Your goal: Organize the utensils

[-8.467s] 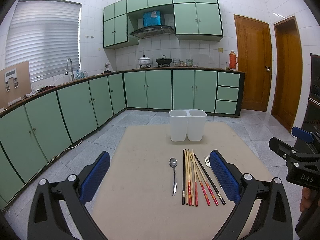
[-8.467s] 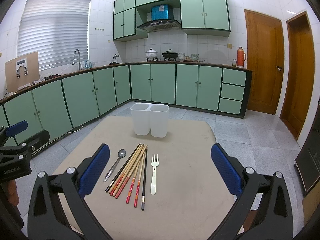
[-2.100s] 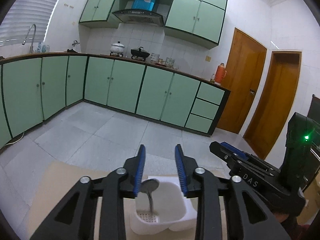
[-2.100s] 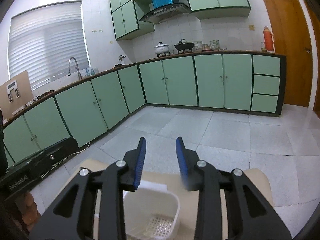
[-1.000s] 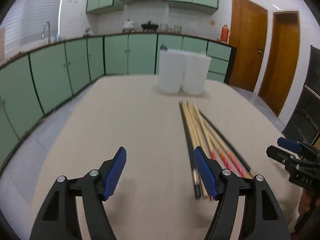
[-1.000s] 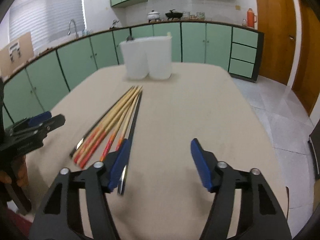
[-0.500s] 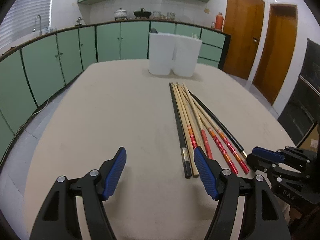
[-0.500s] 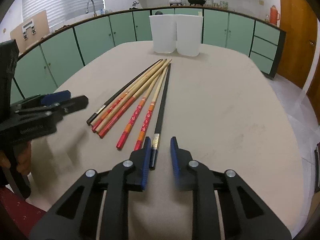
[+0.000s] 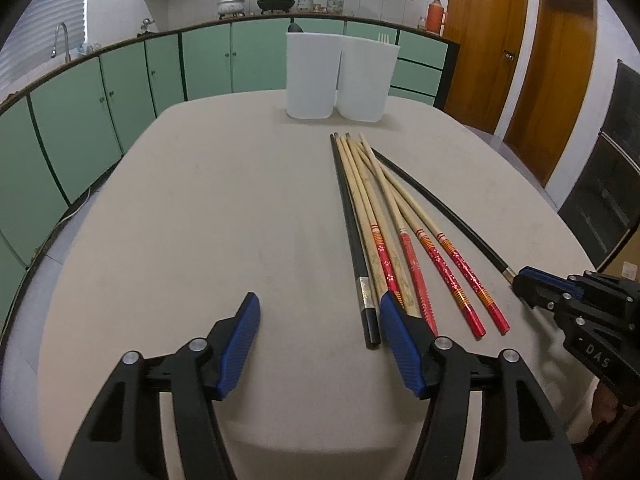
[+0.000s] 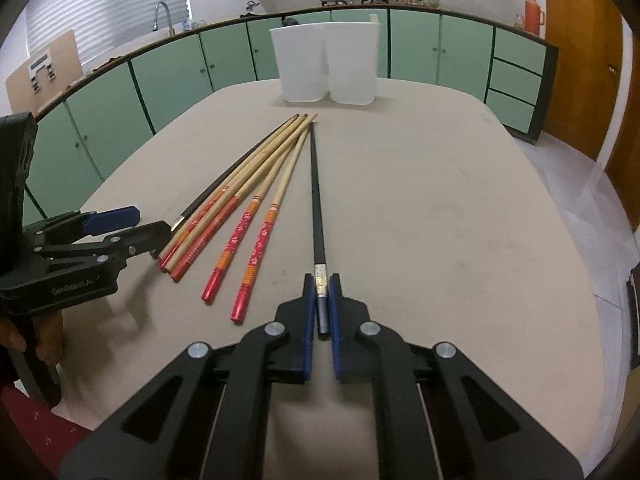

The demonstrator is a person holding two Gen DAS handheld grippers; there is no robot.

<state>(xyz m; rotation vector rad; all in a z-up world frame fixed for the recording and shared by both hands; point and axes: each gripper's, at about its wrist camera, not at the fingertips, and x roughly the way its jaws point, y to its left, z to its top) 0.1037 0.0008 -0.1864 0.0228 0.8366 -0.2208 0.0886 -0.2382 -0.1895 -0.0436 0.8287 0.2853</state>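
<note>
Right gripper (image 10: 321, 292) clamps the black chopstick (image 10: 316, 200); left gripper (image 9: 318, 312) closing, empty, probably beside another black one (image 9: 354, 236), seen only there.

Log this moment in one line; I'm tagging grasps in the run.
right gripper: shut on black chopstick | left gripper: closing, nothing between fingers, beside other black chopstick | holder: spoon, fork inside

2 wrist fisheyes, low, angled down, sharing chopsticks (image 9: 384, 216), table (image 10: 440, 208)
</note>
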